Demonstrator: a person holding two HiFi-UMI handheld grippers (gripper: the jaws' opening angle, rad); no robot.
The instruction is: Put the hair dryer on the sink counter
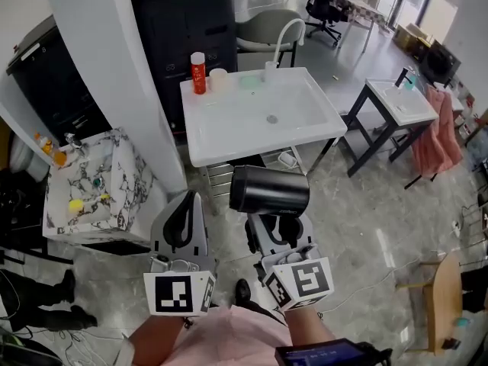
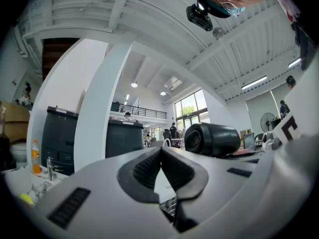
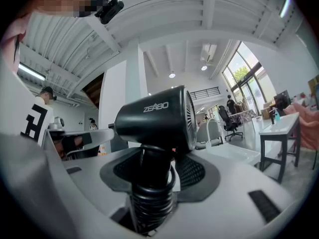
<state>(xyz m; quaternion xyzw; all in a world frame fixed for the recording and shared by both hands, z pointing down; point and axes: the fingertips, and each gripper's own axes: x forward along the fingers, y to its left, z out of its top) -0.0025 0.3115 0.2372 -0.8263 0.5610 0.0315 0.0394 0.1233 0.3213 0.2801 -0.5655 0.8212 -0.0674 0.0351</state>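
The black hair dryer (image 3: pixel 154 118) has the white word "ZEABO" on its barrel, which can be read only in the right gripper view. The right gripper (image 3: pixel 158 171) is clamped on the dryer's handle. Only the head view shows the place: the dryer is held in the air near the front edge of the white sink counter (image 1: pixel 229 152), not touching it. The label of a red bottle (image 1: pixel 198 73) at the back of the counter is too small to read. The left gripper (image 2: pixel 161 166) has its jaws together and is empty.

Open for passing over the tabletop's (image 1: pixel 229 139) front and middle, blocked only at the back (red bottle (image 1: pixel 198 73), cup (image 1: pixel 219 79), faucet (image 1: pixel 284 40)).
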